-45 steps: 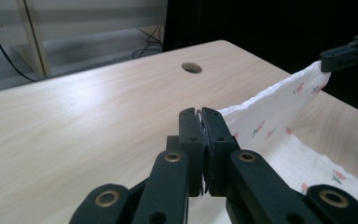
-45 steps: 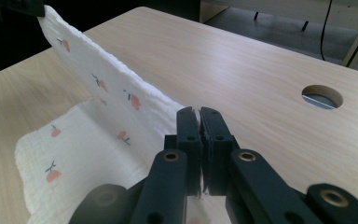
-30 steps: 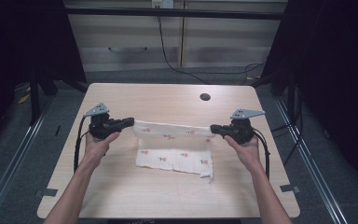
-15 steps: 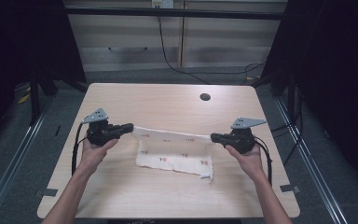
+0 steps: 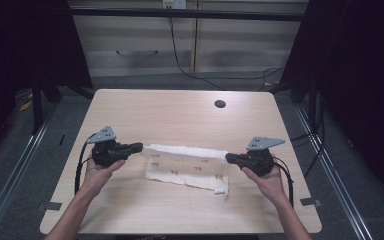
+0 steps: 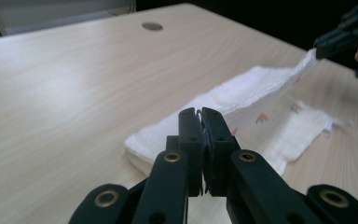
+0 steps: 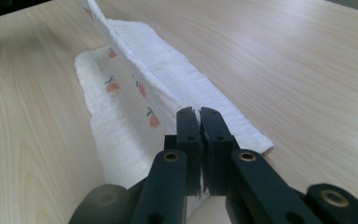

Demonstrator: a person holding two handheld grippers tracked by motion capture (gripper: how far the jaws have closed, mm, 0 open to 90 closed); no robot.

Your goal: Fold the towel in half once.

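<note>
The white cloth (image 5: 187,167) lies near the middle of the counter (image 5: 180,112), a little toward the person, and is held at both ends of its far edge. The left gripper (image 5: 139,146) is clamped on the cloth's left corner, the right gripper (image 5: 228,157) on its right corner, and the edge between them is pulled taut and lifted.

From above, the cloth is a long strip with faint marks. The right gripper view shows those marks as small orange fruit prints (with green stems) and a folded, ribbed layer beneath the raised edge. The left gripper view shows the other gripper at the cloth's far end.

Beyond the cloth, bare counter runs to a dark round hole (image 5: 220,104); the cloth lies well apart from every counter edge.
</note>
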